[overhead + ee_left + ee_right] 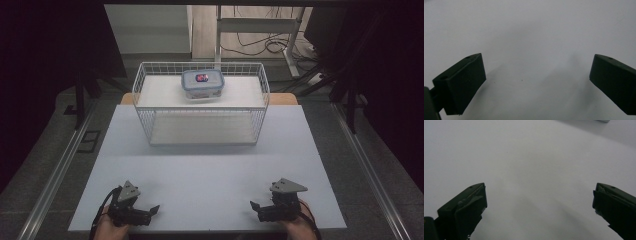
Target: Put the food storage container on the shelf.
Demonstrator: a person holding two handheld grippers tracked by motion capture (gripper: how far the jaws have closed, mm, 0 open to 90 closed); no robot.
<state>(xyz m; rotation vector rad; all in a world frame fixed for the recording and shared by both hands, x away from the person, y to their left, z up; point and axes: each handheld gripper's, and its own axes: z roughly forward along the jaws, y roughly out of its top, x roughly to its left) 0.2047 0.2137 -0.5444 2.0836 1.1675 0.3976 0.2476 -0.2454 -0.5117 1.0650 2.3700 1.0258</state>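
A: Where did the clear plastic lidded food container with the blue-rimmed lid sit?

B: On the upper shelf of the white wire rack, near the middle of that shelf, with something red and dark showing through its lid. The rack itself stood at the far end of the pale grey bench.

A: And the claws?

B: Both were well short of the rack, at the bench's near edge. The left claw lay toward the rack's left side, the right claw toward its right, tips pointing at each other.

A: How were they set?

B: Each had its jaws spread wide, gripping nothing. In the left gripper view and the right gripper view, bare bench surface lay between the black jaws.
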